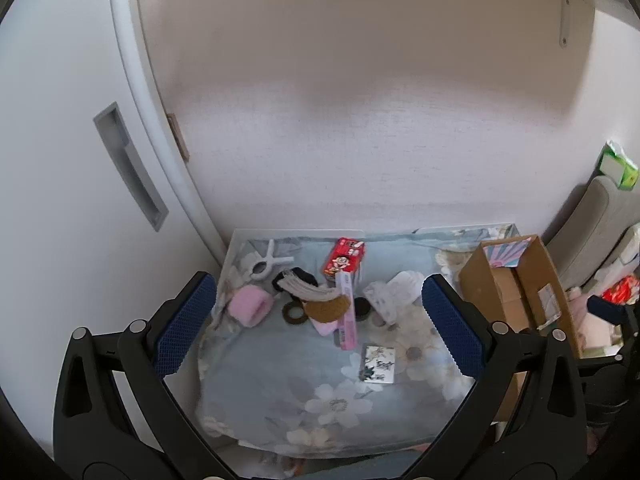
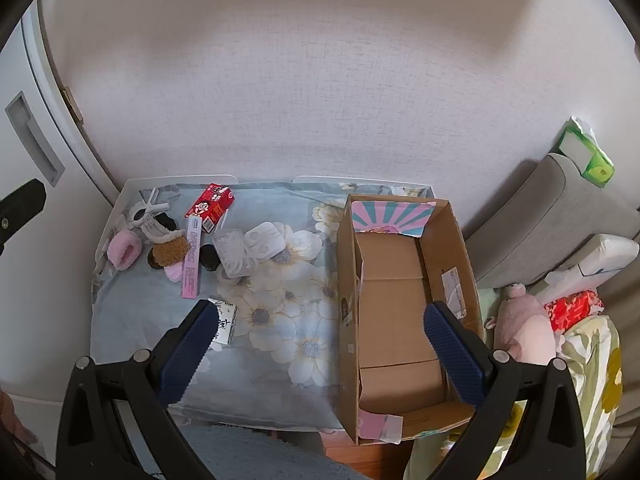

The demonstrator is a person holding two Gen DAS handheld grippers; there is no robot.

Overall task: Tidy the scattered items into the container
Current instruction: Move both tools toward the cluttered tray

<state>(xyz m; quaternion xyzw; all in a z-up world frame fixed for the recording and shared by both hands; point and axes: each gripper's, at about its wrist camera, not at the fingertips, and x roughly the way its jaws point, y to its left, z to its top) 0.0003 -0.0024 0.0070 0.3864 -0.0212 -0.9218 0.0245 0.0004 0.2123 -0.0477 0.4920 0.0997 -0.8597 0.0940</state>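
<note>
- Left wrist view: the left gripper [image 1: 320,320] is held wide apart above the floral cloth [image 1: 280,380], nothing grasped. Scattered items are seen beyond it: a red carton [image 1: 344,258], a pink fluffy band [image 1: 250,304], a long pink box [image 1: 346,320]. The cardboard box [image 1: 516,280] stands to the right.
- Right wrist view: the right gripper [image 2: 318,336] is spread wide and empty, over the cardboard box [image 2: 400,280], whose inside holds no scattered items.

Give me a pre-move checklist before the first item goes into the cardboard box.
1. Left gripper open, nothing between its fingers: ok.
2. Right gripper open, nothing held: ok.
3. Cardboard box open on top, with room inside: ok.
4. Items within view on the floral cloth: red carton, long pink box, pink fluffy band: ok.
5. Items lying apart: not ok, several overlap.
</note>
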